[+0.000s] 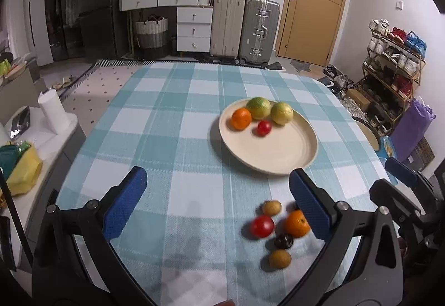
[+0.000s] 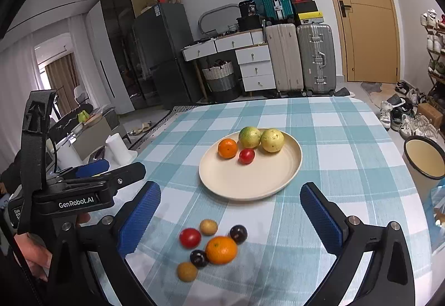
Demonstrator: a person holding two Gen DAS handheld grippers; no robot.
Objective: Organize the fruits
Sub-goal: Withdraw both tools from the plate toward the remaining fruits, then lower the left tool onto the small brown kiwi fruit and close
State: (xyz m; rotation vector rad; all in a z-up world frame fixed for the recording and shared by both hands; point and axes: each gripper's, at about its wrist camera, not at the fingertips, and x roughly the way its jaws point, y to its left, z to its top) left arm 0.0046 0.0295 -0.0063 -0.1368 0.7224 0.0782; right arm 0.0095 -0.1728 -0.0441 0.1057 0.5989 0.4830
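A cream plate [image 1: 281, 150] [image 2: 244, 181] on the checked tablecloth holds an orange [image 1: 241, 118] [image 2: 227, 148], a small red tomato [image 1: 264, 128] [image 2: 247, 156] and two yellow-green citrus fruits [image 1: 258, 107] [image 2: 250, 137]. Nearer me lies a loose group: a tomato [image 1: 262, 226] [image 2: 190, 237], an orange [image 1: 296, 223] [image 2: 221, 249], two dark plums [image 2: 238, 233], two brown kiwis [image 1: 279, 258] [image 2: 208, 227]. My left gripper [image 1: 219, 206] is open and empty, the group by its right finger. My right gripper [image 2: 230, 217] is open and empty above the group.
The table's left edge drops to a side counter with a white paper roll [image 1: 54, 112] and yellow bag [image 1: 23, 175]. A cream pot [image 2: 424, 158] stands at the table's right edge. Suitcases, drawers, a door and a shoe rack [image 1: 395, 72] stand behind.
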